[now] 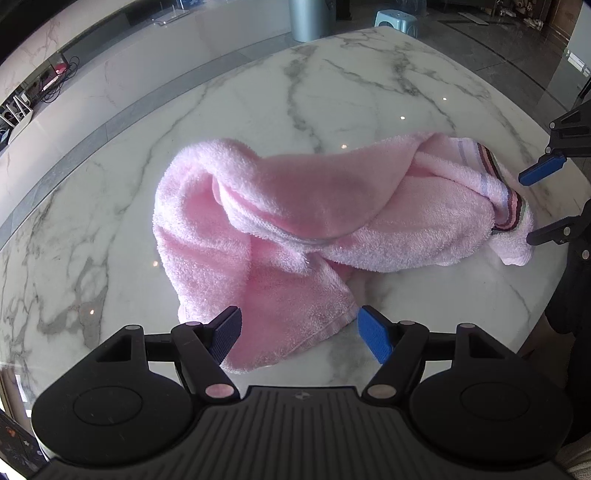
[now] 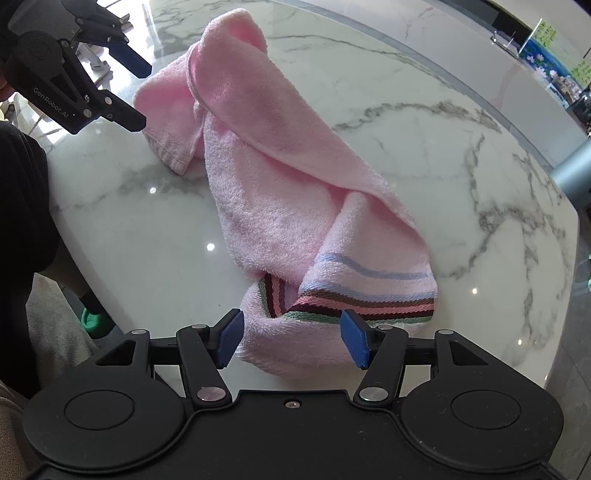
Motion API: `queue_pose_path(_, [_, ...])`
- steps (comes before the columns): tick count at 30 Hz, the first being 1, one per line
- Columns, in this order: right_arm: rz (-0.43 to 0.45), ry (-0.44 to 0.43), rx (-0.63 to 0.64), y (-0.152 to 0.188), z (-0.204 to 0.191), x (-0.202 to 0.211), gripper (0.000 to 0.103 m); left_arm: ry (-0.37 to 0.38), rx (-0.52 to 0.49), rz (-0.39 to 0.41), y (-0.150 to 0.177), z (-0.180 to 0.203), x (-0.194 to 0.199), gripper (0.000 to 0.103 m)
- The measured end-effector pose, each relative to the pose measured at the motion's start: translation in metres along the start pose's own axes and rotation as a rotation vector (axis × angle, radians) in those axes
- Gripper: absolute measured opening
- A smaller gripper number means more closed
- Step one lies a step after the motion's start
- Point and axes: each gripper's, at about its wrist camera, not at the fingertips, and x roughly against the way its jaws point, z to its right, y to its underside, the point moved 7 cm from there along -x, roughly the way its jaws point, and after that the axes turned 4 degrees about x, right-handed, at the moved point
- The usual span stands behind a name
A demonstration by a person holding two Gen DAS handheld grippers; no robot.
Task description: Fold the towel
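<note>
A pink towel [image 1: 295, 218] lies crumpled and loosely rolled on the white marble table [image 1: 258, 103]. One end has coloured stripes [image 2: 354, 295]. My left gripper [image 1: 300, 334] is open, its blue pads on either side of the plain hemmed end. My right gripper [image 2: 291, 338] is open, its pads on either side of the striped end. In the left wrist view the right gripper [image 1: 535, 206] shows at the right edge by the striped end. In the right wrist view the left gripper [image 2: 142, 94] shows at the top left by the plain end [image 2: 166, 122].
The marble table [image 2: 443, 166] has a rounded edge near both grippers. Beyond it stand a long white counter [image 1: 147, 55], a grey cylindrical bin [image 1: 306, 18] and a small stool [image 1: 395, 18]. The person's dark sleeve [image 2: 22, 184] is at the left.
</note>
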Motion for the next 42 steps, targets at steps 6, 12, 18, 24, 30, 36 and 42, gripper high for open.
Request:
queue_pose_path(6, [-0.029, 0.024, 0.006, 0.007, 0.003, -0.018, 0.060, 0.009, 0.038, -0.033, 0.004, 0.006, -0.032, 0.069])
queue_pose_path(12, [-0.039, -0.010, -0.035, 0.009, 0.007, -0.028, 0.030, 0.031, 0.125, -0.043, 0.009, -0.002, -0.051, 0.057])
queue_pose_path(18, [-0.042, 0.001, -0.044, 0.016, 0.018, -0.022, 0.012, 0.075, 0.205, -0.035, 0.011, -0.020, -0.043, 0.011])
queue_pose_path(24, [-0.058, 0.058, -0.049, 0.028, 0.033, -0.011, 0.010, 0.060, 0.217, -0.030, 0.016, -0.031, -0.030, 0.006])
queue_pose_path(30, [-0.088, 0.142, -0.068, 0.043, 0.063, 0.005, 0.010, 0.031, 0.238, 0.030, 0.011, -0.052, 0.003, 0.005])
queue_pose_path(36, [-0.135, 0.260, -0.103, 0.053, 0.115, 0.015, 0.010, -0.046, 0.267, 0.083, -0.011, -0.087, 0.026, 0.005])
queue_pose_path(42, [-0.178, 0.393, -0.126, 0.051, 0.172, 0.022, 0.010, -0.117, 0.281, 0.137, -0.049, -0.119, 0.038, 0.005])
